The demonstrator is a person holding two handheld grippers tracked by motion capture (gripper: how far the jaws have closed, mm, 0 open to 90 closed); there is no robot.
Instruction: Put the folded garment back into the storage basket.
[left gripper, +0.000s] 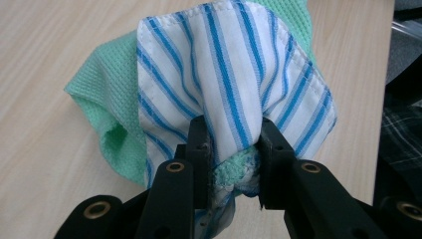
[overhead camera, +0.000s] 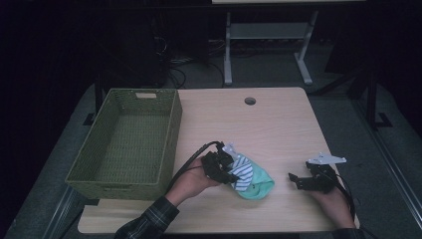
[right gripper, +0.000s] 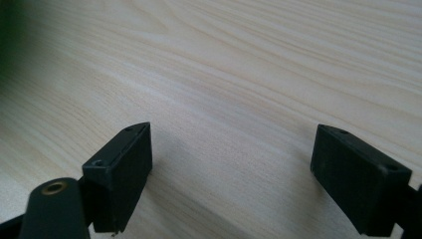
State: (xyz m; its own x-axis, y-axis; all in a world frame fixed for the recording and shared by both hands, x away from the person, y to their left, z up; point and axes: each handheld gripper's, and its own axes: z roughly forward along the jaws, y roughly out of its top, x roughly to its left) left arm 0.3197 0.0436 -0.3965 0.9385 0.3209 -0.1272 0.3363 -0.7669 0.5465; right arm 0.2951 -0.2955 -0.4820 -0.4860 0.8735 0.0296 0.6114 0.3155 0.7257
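Striped cloth [left gripper: 234,74] bunched with green cloth [left gripper: 107,94], near middle of table [overhead camera: 278,119], right of the wicker basket [overhead camera: 171,124]. Both look soft, light, floppy and not fragile; best pinched at a gathered fold. Left gripper [left gripper: 231,149] clamped on striped cloth fold, green tuft caught too, forearm angled in from near left. Right gripper [right gripper: 231,164] jaws wide apart, empty, resting low at near right

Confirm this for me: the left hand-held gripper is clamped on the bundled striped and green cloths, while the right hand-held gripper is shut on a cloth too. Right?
Not quite. The right hand-held gripper is open with nothing between its jaws, just bare table, as the right gripper view shows. The left hand-held gripper is indeed clamped on the striped cloth and green cloth.
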